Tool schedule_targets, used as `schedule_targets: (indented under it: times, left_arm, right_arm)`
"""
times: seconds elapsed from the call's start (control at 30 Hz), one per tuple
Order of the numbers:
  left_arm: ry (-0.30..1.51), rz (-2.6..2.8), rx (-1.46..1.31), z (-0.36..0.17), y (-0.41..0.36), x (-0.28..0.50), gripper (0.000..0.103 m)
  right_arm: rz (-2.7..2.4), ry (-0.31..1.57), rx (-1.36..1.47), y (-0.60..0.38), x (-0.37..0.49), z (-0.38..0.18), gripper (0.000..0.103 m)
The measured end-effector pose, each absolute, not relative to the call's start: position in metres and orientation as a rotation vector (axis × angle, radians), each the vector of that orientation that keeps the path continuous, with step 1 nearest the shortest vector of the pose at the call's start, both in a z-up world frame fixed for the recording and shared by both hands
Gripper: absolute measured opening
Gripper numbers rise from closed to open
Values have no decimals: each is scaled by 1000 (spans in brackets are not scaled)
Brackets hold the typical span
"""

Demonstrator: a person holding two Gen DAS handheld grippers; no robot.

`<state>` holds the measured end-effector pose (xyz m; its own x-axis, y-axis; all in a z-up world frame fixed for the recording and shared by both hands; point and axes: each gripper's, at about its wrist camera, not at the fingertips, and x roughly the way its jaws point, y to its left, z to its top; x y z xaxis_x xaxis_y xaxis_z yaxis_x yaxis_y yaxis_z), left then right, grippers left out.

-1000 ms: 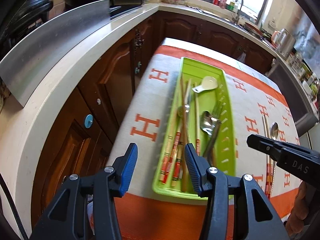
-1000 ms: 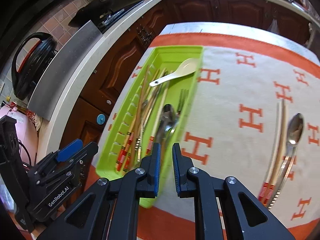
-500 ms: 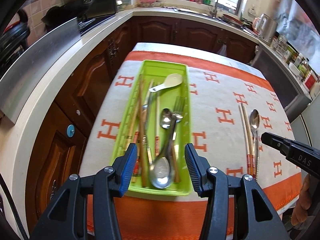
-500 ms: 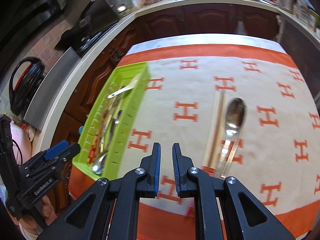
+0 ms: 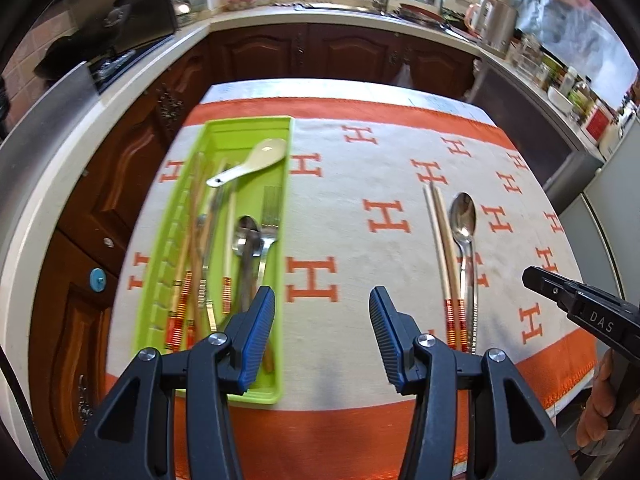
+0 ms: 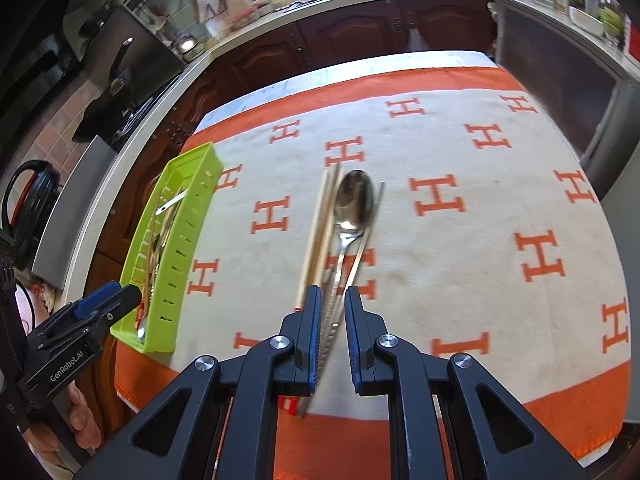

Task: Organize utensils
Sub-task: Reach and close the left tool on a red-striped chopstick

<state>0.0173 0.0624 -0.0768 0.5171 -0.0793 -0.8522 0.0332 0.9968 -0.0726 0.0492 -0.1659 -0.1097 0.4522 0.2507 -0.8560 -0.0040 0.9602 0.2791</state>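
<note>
A green tray (image 5: pixel 216 132) on the left of the orange-and-cream cloth holds a white ceramic spoon (image 5: pixel 252 162), a fork, metal spoons and several chopsticks. It also shows in the right wrist view (image 6: pixel 200 184). A metal spoon (image 5: pixel 463 220) and a pair of chopsticks (image 5: pixel 440 240) lie loose on the cloth at the right. My left gripper (image 5: pixel 322 312) is open and empty above the cloth beside the tray. My right gripper (image 6: pixel 332 308) hovers over the loose spoon's (image 6: pixel 354 200) handle, next to the chopsticks (image 6: pixel 320 224), jaws narrowly apart and holding nothing.
The table's near edge (image 6: pixel 440 432) lies just under both grippers. Wooden cabinets (image 5: pixel 340 52) and a countertop (image 5: pixel 60 152) run along the left and back. A stove and a kettle stand at the far left.
Both grippers have swung right. My left gripper moved off the tray to the cloth beside it. My right gripper went from the tray to over the loose spoon and chopsticks.
</note>
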Motion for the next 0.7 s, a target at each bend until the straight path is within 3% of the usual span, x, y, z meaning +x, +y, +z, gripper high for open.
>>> schedule_targets:
  times: [0.7]
  left_arm:
    - [1185, -234, -18, -152, -30, 64, 48]
  right_arm:
    - [123, 1146, 351, -217, 43, -157, 12]
